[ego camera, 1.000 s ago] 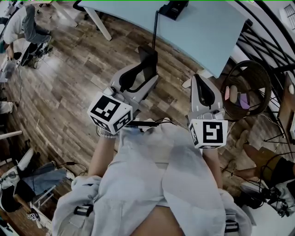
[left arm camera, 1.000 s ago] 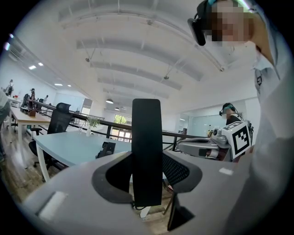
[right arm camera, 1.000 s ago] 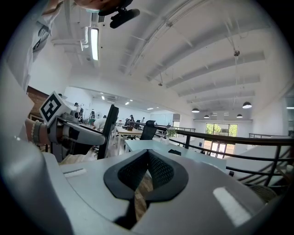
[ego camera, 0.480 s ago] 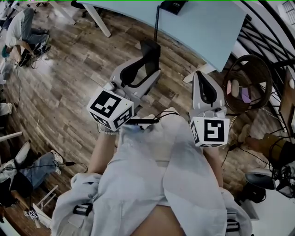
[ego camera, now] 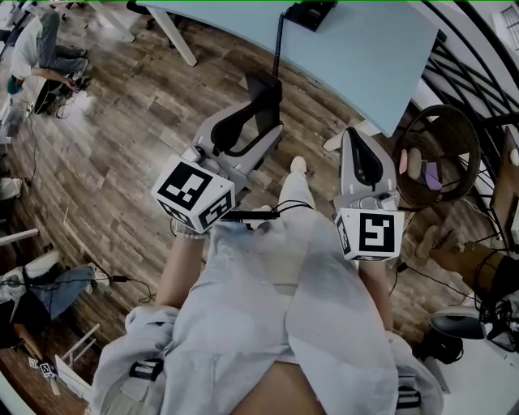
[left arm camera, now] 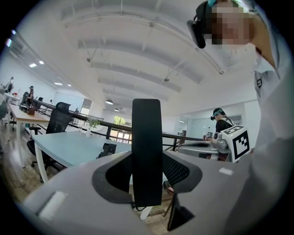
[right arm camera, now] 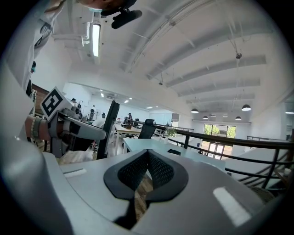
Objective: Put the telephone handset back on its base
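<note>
Open top on the pale blue-green table [ego camera: 365, 57], from its near edge to the black telephone base [ego camera: 306, 11] at the far edge. The black cord [ego camera: 278, 44] cuts across that stretch, over the near edge. A white table leg [ego camera: 174, 36] stands off left; a round dark wicker basket [ego camera: 442, 111] crowds the near right corner, beside the right gripper [ego camera: 355, 136].

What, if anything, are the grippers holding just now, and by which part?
The left gripper clamps the telephone handset across its lower half; the rest stands above the jaws. The right gripper is shut, holding nothing.
</note>
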